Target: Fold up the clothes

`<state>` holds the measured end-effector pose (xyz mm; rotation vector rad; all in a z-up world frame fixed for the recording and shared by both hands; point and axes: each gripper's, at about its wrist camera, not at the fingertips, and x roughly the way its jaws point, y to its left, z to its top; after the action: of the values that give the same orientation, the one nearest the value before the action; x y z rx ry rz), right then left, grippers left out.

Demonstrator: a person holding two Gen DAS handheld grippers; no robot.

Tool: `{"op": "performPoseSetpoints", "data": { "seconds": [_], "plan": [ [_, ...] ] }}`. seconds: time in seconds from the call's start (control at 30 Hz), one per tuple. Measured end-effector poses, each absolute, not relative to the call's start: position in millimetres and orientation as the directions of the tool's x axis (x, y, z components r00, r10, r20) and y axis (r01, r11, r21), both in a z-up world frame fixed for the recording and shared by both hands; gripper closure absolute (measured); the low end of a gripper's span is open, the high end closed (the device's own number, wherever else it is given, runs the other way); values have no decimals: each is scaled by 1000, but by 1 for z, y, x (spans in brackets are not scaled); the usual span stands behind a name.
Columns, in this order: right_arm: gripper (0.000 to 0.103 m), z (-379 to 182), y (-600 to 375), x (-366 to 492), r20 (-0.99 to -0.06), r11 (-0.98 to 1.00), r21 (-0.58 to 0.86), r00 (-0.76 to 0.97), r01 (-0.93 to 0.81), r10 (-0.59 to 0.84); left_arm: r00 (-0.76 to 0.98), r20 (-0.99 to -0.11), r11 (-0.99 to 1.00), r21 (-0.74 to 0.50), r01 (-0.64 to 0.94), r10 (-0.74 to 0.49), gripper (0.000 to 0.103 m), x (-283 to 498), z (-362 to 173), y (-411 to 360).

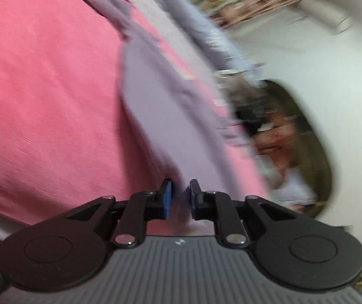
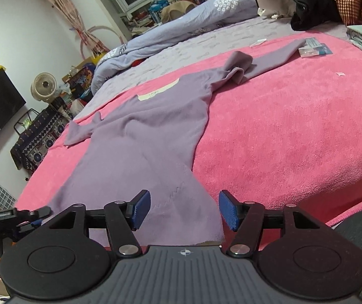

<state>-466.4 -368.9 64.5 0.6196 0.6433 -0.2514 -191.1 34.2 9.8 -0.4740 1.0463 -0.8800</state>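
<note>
Lilac top (image 2: 140, 136) flat on pink blanket (image 2: 294, 126); R tongs (image 2: 184, 210) open.

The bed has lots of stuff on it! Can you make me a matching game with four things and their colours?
Things:
1. long-sleeved top
2. blanket under the top
3. quilt at the far side
4. jacket at the far end

Colours:
A. black
B. pink
C. purple
D. light blue with white flowers

Pairs: 1-C, 2-B, 3-D, 4-A
</note>
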Motion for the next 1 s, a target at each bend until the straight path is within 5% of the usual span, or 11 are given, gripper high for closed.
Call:
{"op": "performPoseSetpoints", "data": {
  "seconds": [0.1, 0.17, 0.23, 0.27, 0.33, 0.43, 0.57, 0.67, 0.77, 0.83, 1.0],
  "plan": [
    [41, 64, -369, -466, -628, 791, 460, 778, 403, -31, 200, -651, 672, -644, 364, -732, 82, -189, -4, 31],
    [40, 62, -368, -465, -632, 790, 459, 775, 406, -30, 174, -626, 641, -677, 363, -760, 67, -188, -5, 31],
    [40, 60, -367, -464, -636, 788, 462, 771, 407, -26, 144, -588, 594, -715, 368, -796, 39, -188, -5, 31],
    [40, 60, -367, -464, -637, 787, 464, 771, 407, -22, 123, -549, 552, -750, 365, -827, 37, -186, -6, 30],
    [40, 59, -365, -463, -638, 790, 462, 770, 403, -20, 114, -502, 507, -784, 359, -857, 36, -185, -8, 31],
    [39, 59, -364, -462, -639, 795, 455, 769, 400, -20, 147, -569, 580, -732, 357, -809, 49, -185, -9, 29],
    [38, 57, -366, -463, -640, 784, 467, 768, 408, -18, 71, -318, 323, -885, 335, -945, 49, -185, -11, 41],
    [37, 56, -366, -463, -643, 782, 467, 765, 412, -19, 55, -269, 271, -896, 352, -962, 49, -183, -10, 44],
    [37, 55, -366, -464, -644, 780, 469, 765, 414, -19, 78, -299, 307, -889, 339, -951, 45, -180, -14, 48],
    [37, 55, -367, -464, -644, 779, 470, 765, 416, -20, 115, -437, 449, -833, 322, -892, 47, -174, -16, 46],
    [36, 55, -366, -463, -646, 783, 466, 763, 412, -17, 135, -486, 503, -812, 295, -864, 48, -171, -20, 52]
  ]
}}
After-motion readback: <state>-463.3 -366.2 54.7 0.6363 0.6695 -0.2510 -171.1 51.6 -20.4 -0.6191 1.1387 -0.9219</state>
